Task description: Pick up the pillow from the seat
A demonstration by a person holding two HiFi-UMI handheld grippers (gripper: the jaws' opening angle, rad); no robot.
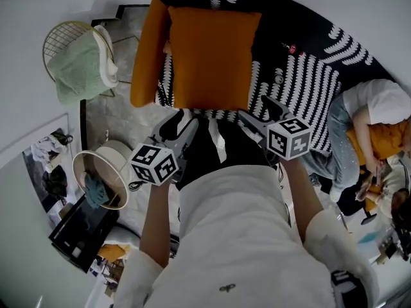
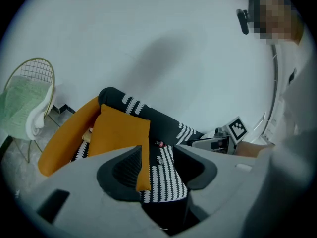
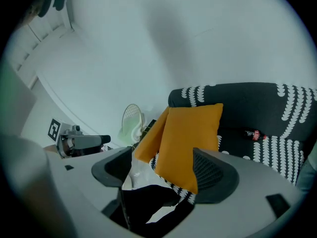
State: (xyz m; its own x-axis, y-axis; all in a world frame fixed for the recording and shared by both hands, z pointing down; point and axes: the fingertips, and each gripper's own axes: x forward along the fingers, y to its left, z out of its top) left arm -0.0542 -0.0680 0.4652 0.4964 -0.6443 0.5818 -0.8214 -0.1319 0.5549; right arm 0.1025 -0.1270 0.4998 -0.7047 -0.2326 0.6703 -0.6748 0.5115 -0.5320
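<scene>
Pillow (image 1: 212,56), orange and square, is seen on the seat, apart from both grippers. Nearest the camera, the two grippers are held close to the white-shirted torso of the person. The left gripper (image 1: 182,126) is held with its jaws released: in the left gripper view a clear gap is seen between them, nothing is pressed by the pads, and only the pillow's near corner and the patterned seat are seen beyond. The right gripper (image 1: 258,110) is likewise held unclenched, its jaws spread wider, with nothing grasped; the pillow is seen past them in the right gripper view.

Beyond the jaw tips, the black seat with white markings (image 1: 302,76) is reached. The pillow is laid on its left part, with its left edge touching a long orange cushion (image 1: 146,50) set beside it. A small dark and red object (image 1: 290,47) is seen on the seat to the right, well apart from the pillow. Another person (image 1: 372,108) is seated at the right end. Farther left, a wire chair (image 1: 64,31) is draped with a green cloth (image 1: 80,66).
</scene>
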